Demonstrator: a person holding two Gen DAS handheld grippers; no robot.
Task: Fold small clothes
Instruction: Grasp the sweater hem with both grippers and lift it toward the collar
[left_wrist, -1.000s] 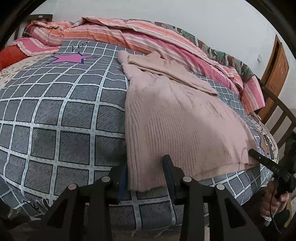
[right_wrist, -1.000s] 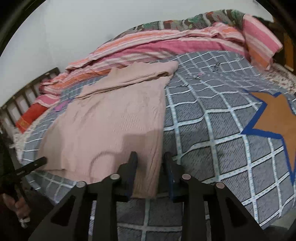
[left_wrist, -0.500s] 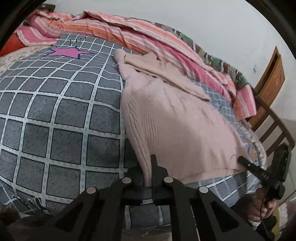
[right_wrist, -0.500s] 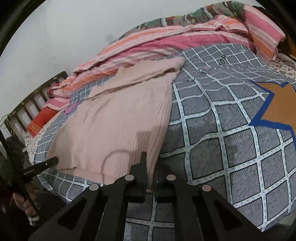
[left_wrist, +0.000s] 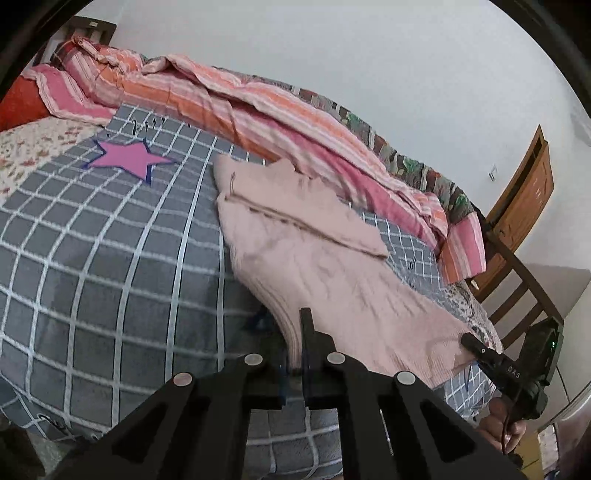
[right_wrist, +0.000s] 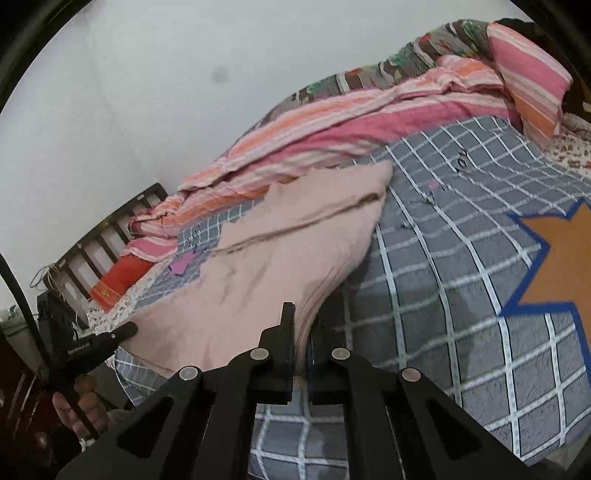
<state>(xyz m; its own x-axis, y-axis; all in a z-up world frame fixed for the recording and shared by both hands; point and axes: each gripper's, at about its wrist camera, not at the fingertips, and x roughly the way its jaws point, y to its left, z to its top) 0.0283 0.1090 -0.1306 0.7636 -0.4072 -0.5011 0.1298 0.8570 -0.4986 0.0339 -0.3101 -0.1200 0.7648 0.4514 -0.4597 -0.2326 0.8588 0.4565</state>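
A pale pink knit sweater (left_wrist: 332, 273) lies on a grey checked bedspread (left_wrist: 110, 258), its sleeves folded across its top. My left gripper (left_wrist: 293, 345) is shut on the sweater's near left hem corner and holds it raised off the bed. My right gripper (right_wrist: 303, 336) is shut on the near right hem corner of the sweater (right_wrist: 266, 266), also lifted. Each gripper shows at the edge of the other's view, the right one (left_wrist: 480, 349) and the left one (right_wrist: 118, 332), both at the hem.
A bunched pink and orange striped quilt (left_wrist: 258, 107) lies along the far side by the white wall. A pink star (left_wrist: 129, 158) and an orange star (right_wrist: 554, 266) mark the bedspread. A wooden door (left_wrist: 524, 206) and bed rail (left_wrist: 524, 288) stand at the right.
Both grippers went from open around the hem corners to shut on them. They have since lifted the hem off the bed, and the near part of the sweater rises with them.
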